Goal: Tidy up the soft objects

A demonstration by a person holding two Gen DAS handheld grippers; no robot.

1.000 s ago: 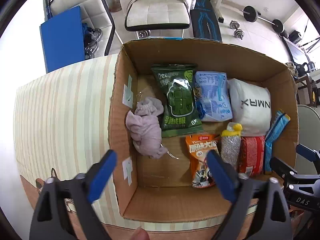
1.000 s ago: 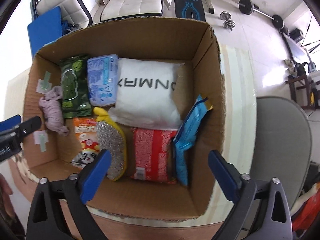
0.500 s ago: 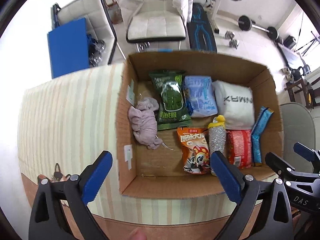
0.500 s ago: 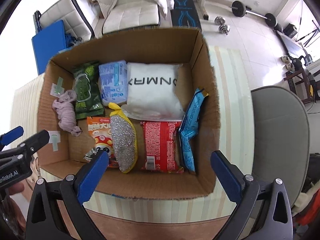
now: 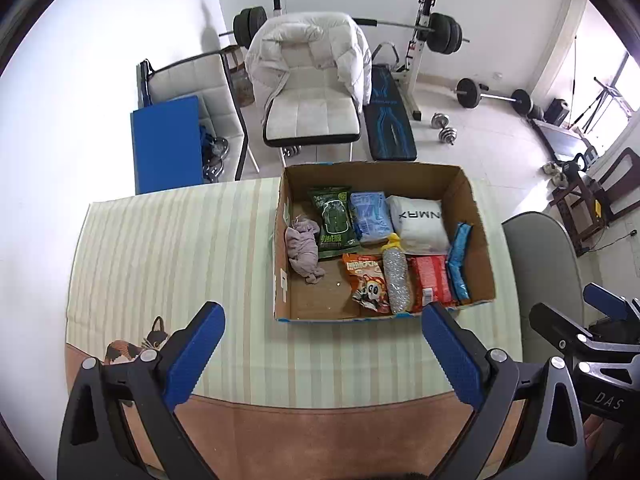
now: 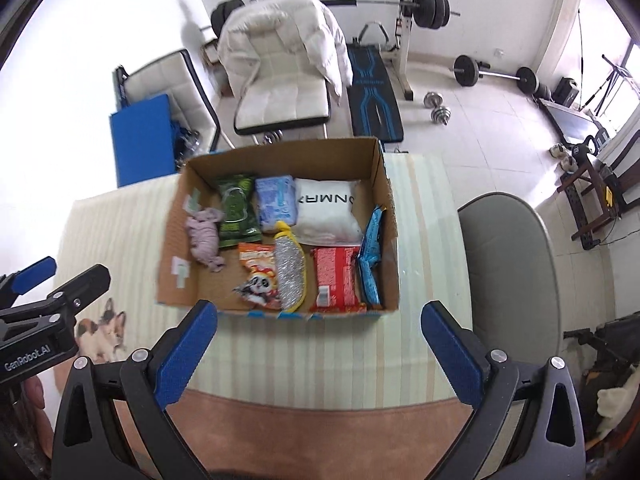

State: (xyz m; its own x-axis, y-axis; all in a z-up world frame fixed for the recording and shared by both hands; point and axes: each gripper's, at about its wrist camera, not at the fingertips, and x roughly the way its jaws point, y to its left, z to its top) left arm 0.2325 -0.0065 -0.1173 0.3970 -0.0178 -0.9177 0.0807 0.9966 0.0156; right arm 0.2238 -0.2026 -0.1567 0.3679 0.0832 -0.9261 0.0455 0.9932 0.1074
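Observation:
An open cardboard box [image 5: 460, 180] stands on the striped table. Inside lie a crumpled mauve cloth [image 5: 303, 248], a green packet [image 5: 333, 222], a pale blue packet [image 5: 370, 218], a white pillow pack [image 5: 420, 222], an orange panda snack bag [image 5: 366, 282], a silver scrubber with yellow edge [image 5: 396, 272], a red packet [image 5: 430, 280] and a blue packet [image 5: 459, 258] standing against the right wall. The box also shows in the right wrist view [image 6: 374, 160]. My left gripper [image 5: 322, 354] is open and empty, held high in front of the box. My right gripper [image 6: 318, 356] is open and empty too.
The table has a striped cream cloth [image 5: 168, 248] with cat pictures at its near edge. A grey chair [image 6: 508, 264] stands at the right. Behind the table are a white chair [image 5: 310, 116], a blue board [image 5: 166, 148] and gym weights [image 5: 492, 96].
Both grippers have pulled back and up from the box, which now looks smaller and farther. Nothing in the box has moved. Both jaws stay open.

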